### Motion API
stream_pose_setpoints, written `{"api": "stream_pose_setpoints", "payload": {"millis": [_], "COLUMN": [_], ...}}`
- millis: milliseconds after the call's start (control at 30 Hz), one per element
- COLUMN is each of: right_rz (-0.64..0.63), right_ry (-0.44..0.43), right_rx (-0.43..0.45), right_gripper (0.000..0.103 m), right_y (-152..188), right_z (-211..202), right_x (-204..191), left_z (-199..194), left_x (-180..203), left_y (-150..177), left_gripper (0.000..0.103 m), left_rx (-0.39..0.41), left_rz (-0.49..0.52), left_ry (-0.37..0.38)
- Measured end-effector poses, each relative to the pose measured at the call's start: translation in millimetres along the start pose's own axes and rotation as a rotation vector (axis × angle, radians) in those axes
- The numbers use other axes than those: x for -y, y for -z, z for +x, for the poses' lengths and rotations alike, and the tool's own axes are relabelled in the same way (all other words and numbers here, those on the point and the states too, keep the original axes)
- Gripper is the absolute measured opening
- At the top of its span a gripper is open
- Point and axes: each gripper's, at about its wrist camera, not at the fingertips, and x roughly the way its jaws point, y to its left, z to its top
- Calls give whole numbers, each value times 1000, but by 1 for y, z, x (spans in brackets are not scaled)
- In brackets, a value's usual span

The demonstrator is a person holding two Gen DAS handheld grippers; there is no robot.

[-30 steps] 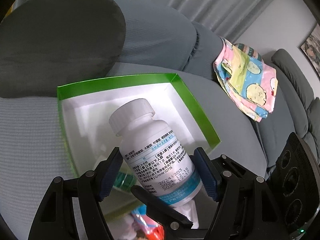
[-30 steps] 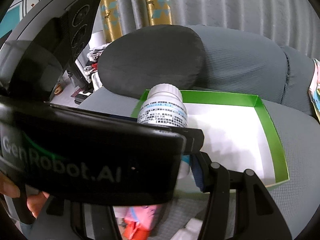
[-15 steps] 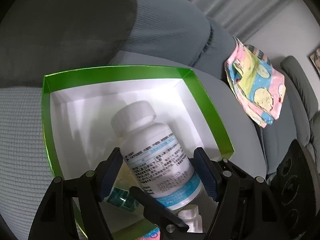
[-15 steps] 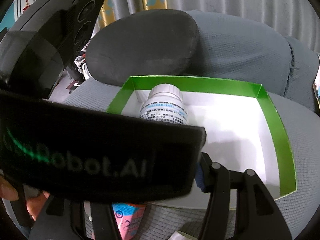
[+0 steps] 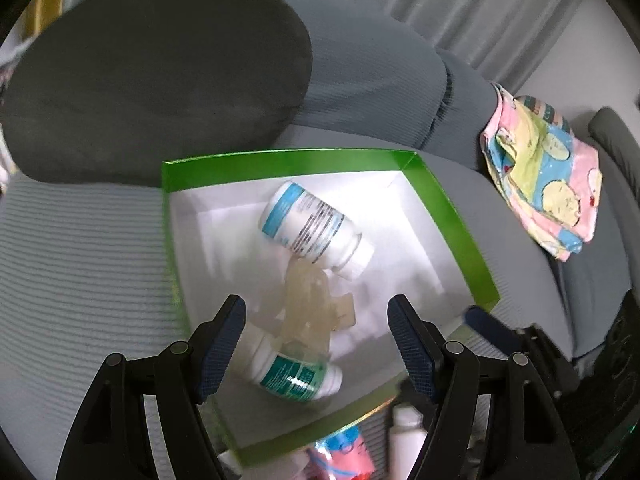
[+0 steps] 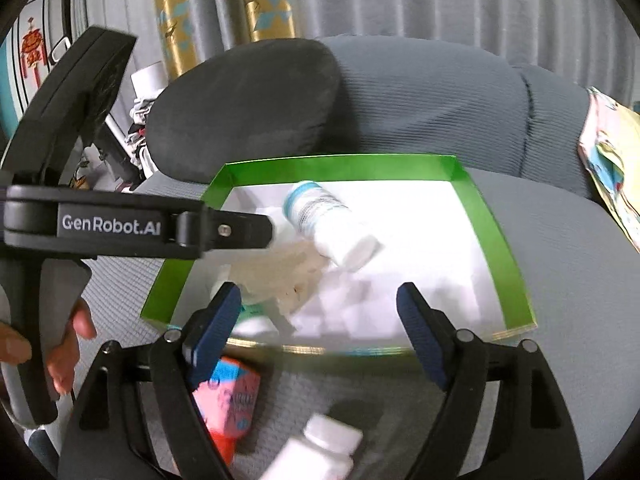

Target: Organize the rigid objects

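The white pill bottle [image 5: 316,232] lies on its side on the white floor of the green-rimmed box [image 5: 448,224], its blue-banded base toward 10 o'clock and its white cap toward 4 o'clock; in my right view the same bottle [image 6: 328,224] lies near the far wall of the box [image 6: 500,240]. Just below it, touching near the cap, sits a translucent, pale plastic piece [image 5: 308,300], blurred, and at 6 o'clock from that lies a second bottle with a green label [image 5: 296,376], close to the near rim. My left hand-held gripper [image 5: 316,344] hangs over the near part of the box with its jaws apart and nothing pressed between the blue pads. My right hand-held gripper [image 6: 320,320] has just been opening its jaws; they stand wide and empty over the near rim. The box rests on a grey ribbed sofa seat [image 5: 80,248], with a dark grey cushion [image 5: 160,76] behind it at 11 o'clock and a folded patterned cloth [image 5: 544,176] at 2 o'clock. In front of the box lie a pink packet [image 6: 228,400] and another white bottle [image 6: 320,452].
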Motion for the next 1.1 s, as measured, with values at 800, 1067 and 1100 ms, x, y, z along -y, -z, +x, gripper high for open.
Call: {"api": "stream_pose_setpoints", "payload": {"millis": [800,1067,1100], "right_rz": [139,130,130], "right_ry": [8,28,32], "right_rx": [-58,-69,-70], "right_gripper": [83,83,83], "right_y": [73,86,87], "right_z": [-87,-98,-99], "right_x": [4,2,2], "left_z": [-74,-67,-65], "left_x": [30,48,51], "left_y": [117,143,145], "left_gripper": [80,80,80], "left_rx": [43,28,23], "left_rz": [146,202,211], "left_ry": [-127,-129,-132]}}
